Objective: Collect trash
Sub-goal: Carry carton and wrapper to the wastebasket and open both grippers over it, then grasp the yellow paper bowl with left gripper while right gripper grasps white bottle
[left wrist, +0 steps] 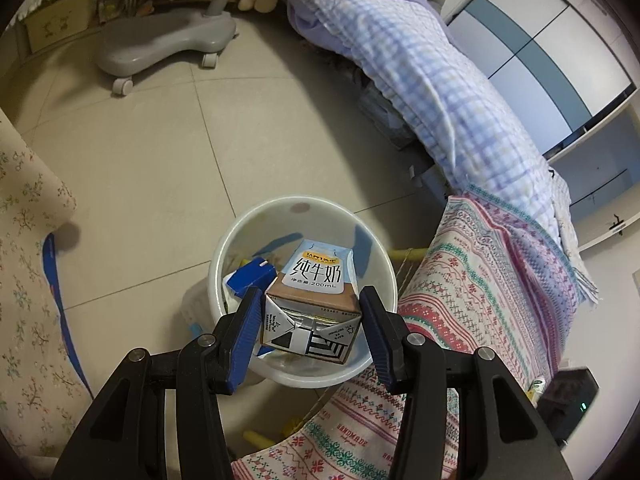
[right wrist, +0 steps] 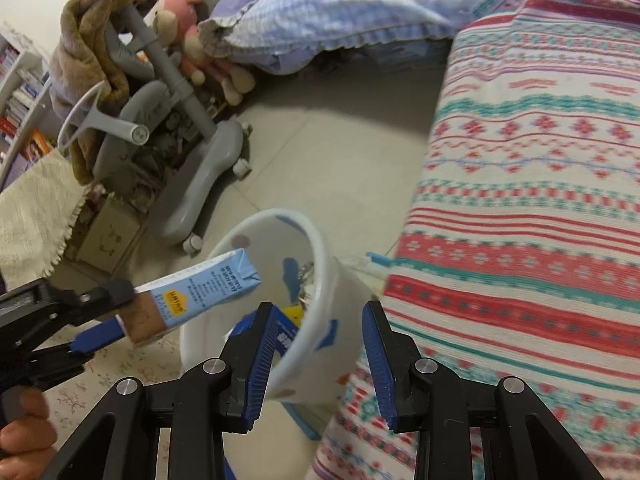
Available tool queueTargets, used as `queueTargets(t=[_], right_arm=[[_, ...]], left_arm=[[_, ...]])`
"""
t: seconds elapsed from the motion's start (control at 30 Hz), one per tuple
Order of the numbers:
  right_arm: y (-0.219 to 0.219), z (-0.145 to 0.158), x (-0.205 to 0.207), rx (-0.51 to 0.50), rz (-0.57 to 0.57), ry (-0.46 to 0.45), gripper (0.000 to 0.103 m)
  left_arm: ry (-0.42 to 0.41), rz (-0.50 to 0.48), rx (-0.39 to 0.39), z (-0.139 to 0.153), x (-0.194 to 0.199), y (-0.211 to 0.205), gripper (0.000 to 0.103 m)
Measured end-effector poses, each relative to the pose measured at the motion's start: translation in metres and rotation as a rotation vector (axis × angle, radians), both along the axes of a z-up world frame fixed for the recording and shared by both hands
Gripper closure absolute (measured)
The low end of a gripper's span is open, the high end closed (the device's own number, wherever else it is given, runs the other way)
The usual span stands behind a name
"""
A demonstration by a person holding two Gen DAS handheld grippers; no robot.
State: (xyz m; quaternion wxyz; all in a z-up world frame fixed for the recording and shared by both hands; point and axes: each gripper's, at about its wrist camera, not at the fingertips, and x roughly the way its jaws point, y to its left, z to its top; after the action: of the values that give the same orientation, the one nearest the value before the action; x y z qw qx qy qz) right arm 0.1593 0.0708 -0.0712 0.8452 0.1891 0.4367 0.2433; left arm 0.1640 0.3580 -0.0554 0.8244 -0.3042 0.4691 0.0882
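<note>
A light-blue 200 mL milk carton (left wrist: 316,276) with a brown base hangs over a white waste bin (left wrist: 304,201) on the tiled floor. My left gripper (left wrist: 312,312) is shut on the carton's base, one blue pad on each side. Inside the bin lie a dark-blue carton (left wrist: 254,276) and other scraps. In the right wrist view the carton (right wrist: 200,288) juts from the left gripper (right wrist: 116,312) toward the bin's rim (right wrist: 320,248). My right gripper (right wrist: 320,344) is open just above the bin's near wall and holds nothing.
A grey wheeled chair base (left wrist: 160,40) stands on the floor beyond the bin. A checked quilt (left wrist: 420,80) hangs off the bed at right. A striped patterned cloth (right wrist: 520,200) lies close beside the bin. Floral fabric (left wrist: 24,280) borders the left. A hand (right wrist: 24,436) grips the left tool.
</note>
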Motion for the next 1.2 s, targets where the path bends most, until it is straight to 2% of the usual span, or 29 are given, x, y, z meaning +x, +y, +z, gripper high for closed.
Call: queueTargets(t=[0.1,0.17,0.23,0.3,0.33,0.43,0.57,0.63,0.73,0.93,1.07,1.13,1.2], right_arm=[[-0.011,0.004,-0.004,0.007,-0.016,-0.006,0.063],[-0.016,0.007,-0.005,0.001,-0.023,-0.008,0.063],[-0.022,0.011,-0.008,-0.015,-0.026,-0.012,0.063],[-0.032,0.017,-0.015,-0.036,-0.019,-0.026,0.063],[-0.036,0.019,-0.017,-0.045,-0.017,-0.033,0.063],[-0.063,0.028,-0.023,-0.07,-0.035,-0.056,0.062],[-0.092,0.032,-0.027,-0.069,-0.073,-0.046,0.06],[-0.102,0.036,-0.028,-0.067,-0.087,-0.046,0.06],[-0.112,0.046,-0.029,-0.053,-0.104,-0.058,0.06],[-0.137,0.074,-0.037,-0.065,-0.129,-0.089,0.059],[-0.166,0.093,-0.044,-0.136,-0.155,-0.12,0.056],[-0.18,0.099,-0.047,-0.161,-0.172,-0.134,0.056],[-0.206,0.105,-0.052,-0.188,-0.214,-0.16,0.051]], left_arm=[[-0.002,0.014,-0.007,-0.006,0.008,-0.006,0.05],[0.008,0.012,-0.027,-0.021,0.025,-0.011,0.049],[0.082,-0.041,-0.079,-0.042,0.043,-0.016,0.035],[0.174,-0.069,-0.119,-0.064,0.047,-0.021,0.035],[0.193,-0.045,-0.123,-0.067,0.044,-0.02,0.035],[0.143,-0.022,-0.135,-0.05,0.036,-0.015,0.035],[0.075,0.004,-0.046,-0.021,0.03,-0.015,0.035],[0.069,0.003,-0.052,-0.016,0.03,-0.021,0.035],[0.069,-0.058,-0.086,-0.009,0.031,-0.042,0.035],[0.02,-0.165,-0.029,0.02,0.033,-0.104,0.035],[-0.002,-0.275,-0.047,0.033,0.038,-0.158,0.035],[-0.017,-0.337,-0.024,0.04,0.036,-0.19,0.035],[-0.024,-0.397,-0.003,0.041,0.035,-0.221,0.034]])
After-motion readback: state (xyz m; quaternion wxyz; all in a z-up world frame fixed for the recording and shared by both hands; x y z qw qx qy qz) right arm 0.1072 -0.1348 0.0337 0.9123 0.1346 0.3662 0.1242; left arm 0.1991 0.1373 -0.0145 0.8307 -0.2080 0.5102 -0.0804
